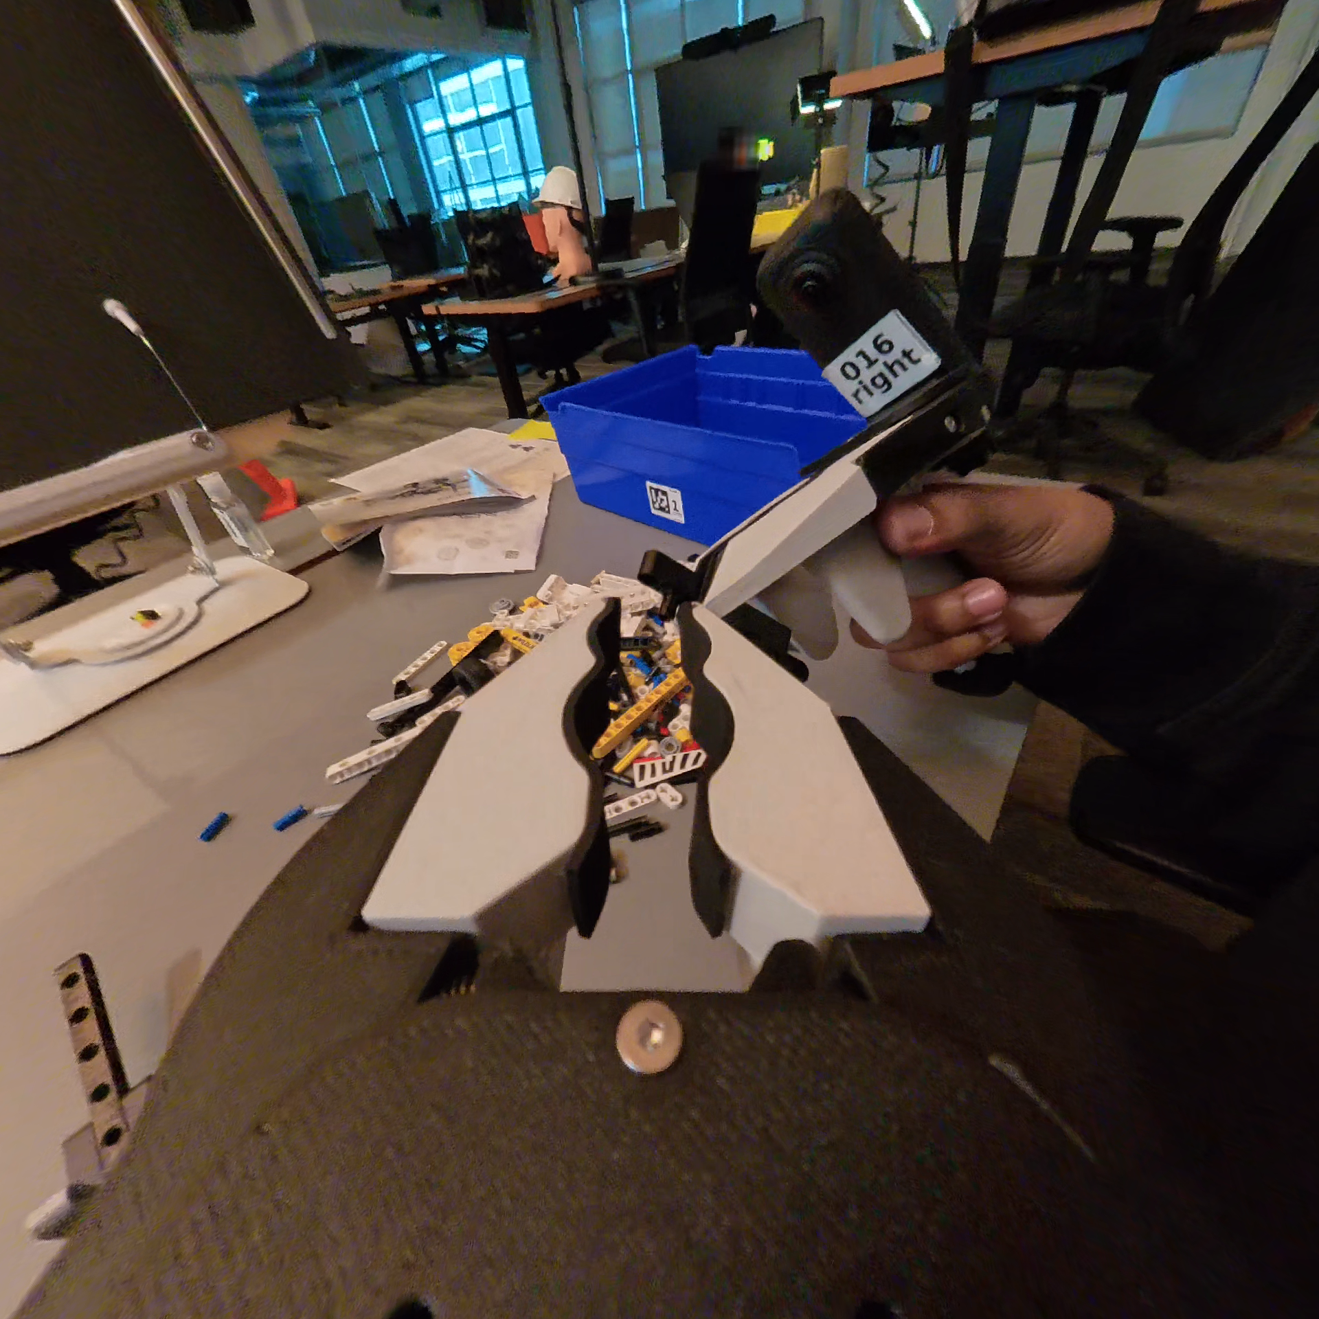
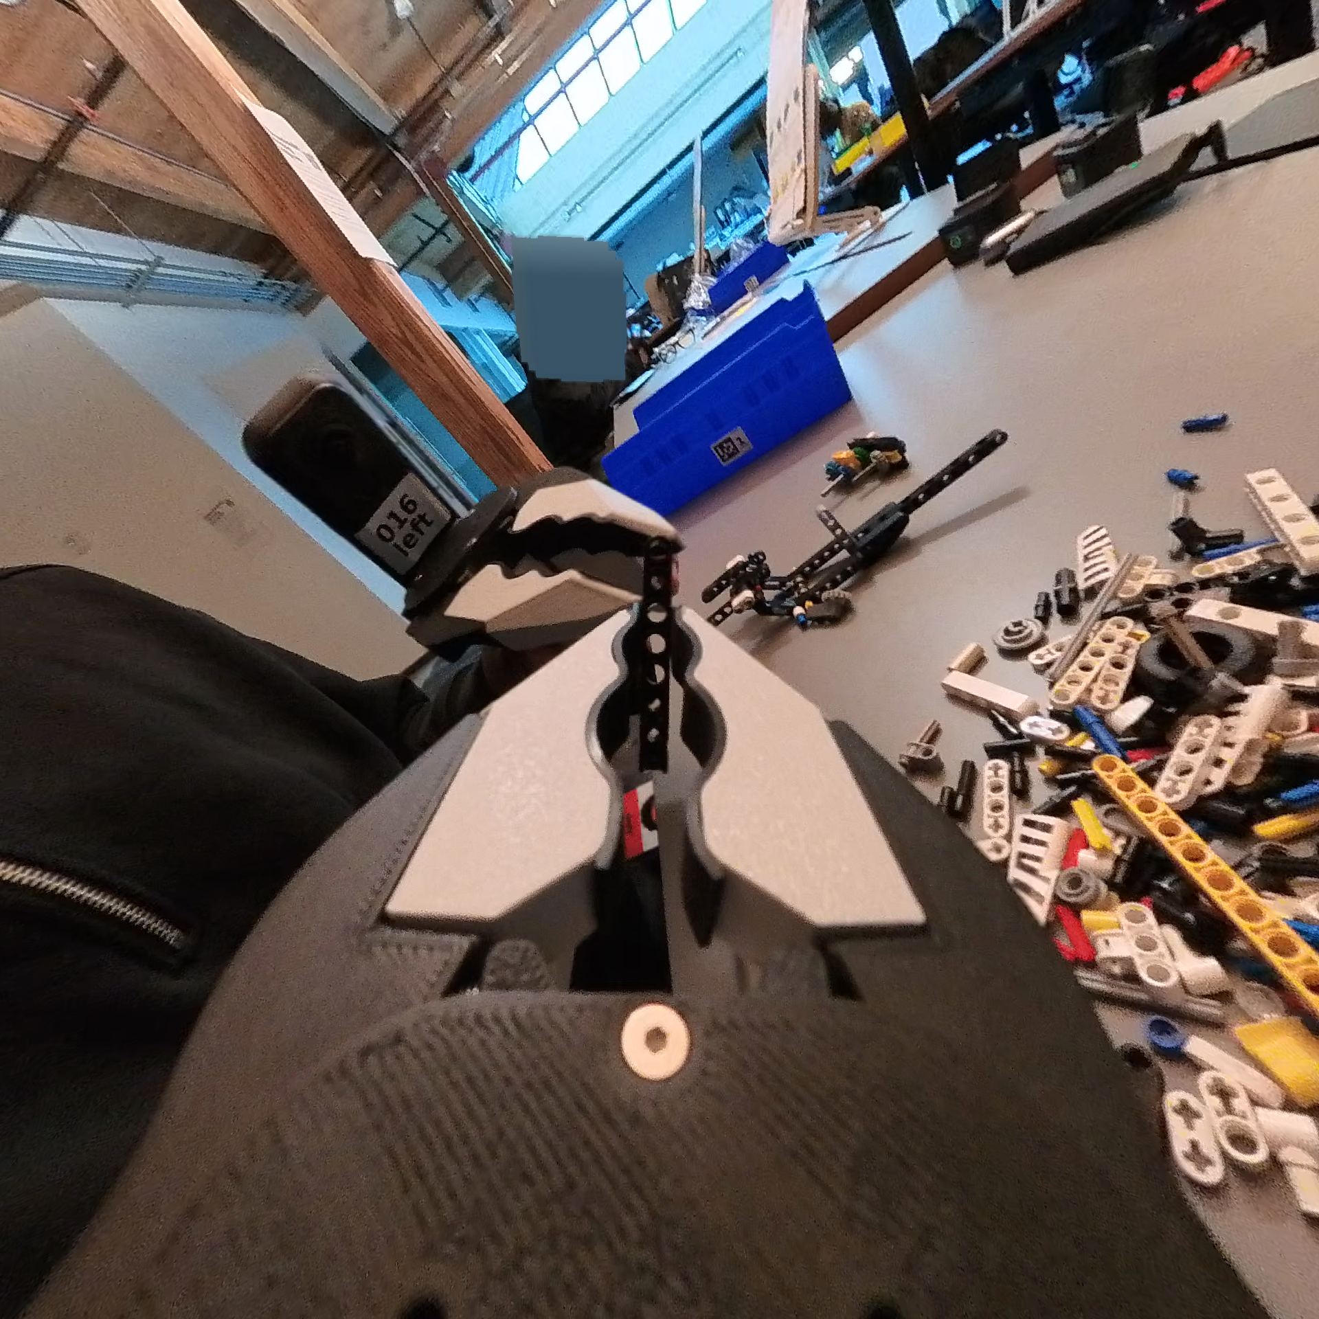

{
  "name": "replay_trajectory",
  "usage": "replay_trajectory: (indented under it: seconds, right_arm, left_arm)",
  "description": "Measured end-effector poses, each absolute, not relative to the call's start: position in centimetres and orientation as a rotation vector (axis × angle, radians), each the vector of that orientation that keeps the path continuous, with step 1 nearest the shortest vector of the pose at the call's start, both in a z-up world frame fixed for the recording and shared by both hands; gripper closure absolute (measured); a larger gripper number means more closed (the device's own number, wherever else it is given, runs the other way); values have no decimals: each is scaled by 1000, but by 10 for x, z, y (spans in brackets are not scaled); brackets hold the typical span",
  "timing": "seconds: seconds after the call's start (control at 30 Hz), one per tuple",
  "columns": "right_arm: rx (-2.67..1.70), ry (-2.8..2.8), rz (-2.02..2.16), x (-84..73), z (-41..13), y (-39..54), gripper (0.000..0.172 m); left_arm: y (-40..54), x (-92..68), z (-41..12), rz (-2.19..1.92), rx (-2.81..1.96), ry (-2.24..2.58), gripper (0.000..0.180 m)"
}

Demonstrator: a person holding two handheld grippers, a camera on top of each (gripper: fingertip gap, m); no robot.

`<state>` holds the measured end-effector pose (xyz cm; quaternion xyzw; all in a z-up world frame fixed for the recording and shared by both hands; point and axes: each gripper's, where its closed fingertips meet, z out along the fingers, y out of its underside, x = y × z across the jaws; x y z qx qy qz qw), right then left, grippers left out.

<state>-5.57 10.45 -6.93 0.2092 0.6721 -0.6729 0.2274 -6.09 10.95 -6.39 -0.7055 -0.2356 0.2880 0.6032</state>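
Note:
My right gripper (image 2: 655, 624) is shut on a thin black beam with holes (image 2: 654, 678), which runs forward between its fingers. The beam's far end reaches the tips of my left gripper (image 2: 646, 571), which comes in from the left. In the left wrist view the left gripper (image 1: 651, 607) hovers over a pile of small building pieces (image 1: 642, 706). The beam's end (image 1: 660, 571) stands between its fingertips, close to the right one. A gap shows beside the left fingertip (image 1: 612, 607), so the pads do not press on the beam. A hand holds the right gripper (image 1: 696, 578) at the right.
A blue bin (image 1: 678, 442) stands behind the pile on the grey table (image 1: 214, 714). Papers (image 1: 457, 514) and a white stand base (image 1: 143, 628) lie to the left. In the right wrist view a partly built black frame (image 2: 842, 557) and the pile (image 2: 1178, 821) lie to the right. Left and right tips are no more than a few centimetres apart.

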Motion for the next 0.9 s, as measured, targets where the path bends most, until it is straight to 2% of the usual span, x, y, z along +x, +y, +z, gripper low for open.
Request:
replay_trajectory:
  seconds: [0.33,0.47,0.9]
  right_arm:
    - [633,1975,-1802,-58,-82,100,168]
    - [652,2052,-1773,-59,-92,96,165]
    - [639,2189,-1630,-51,-111,95,165]
  left_arm:
    - [106,-63,-76,835,-1752,-455,171]
    - [104,-65,-88,875,-1830,-450,178]
    - [105,-60,-109,894,-1923,-361,176]
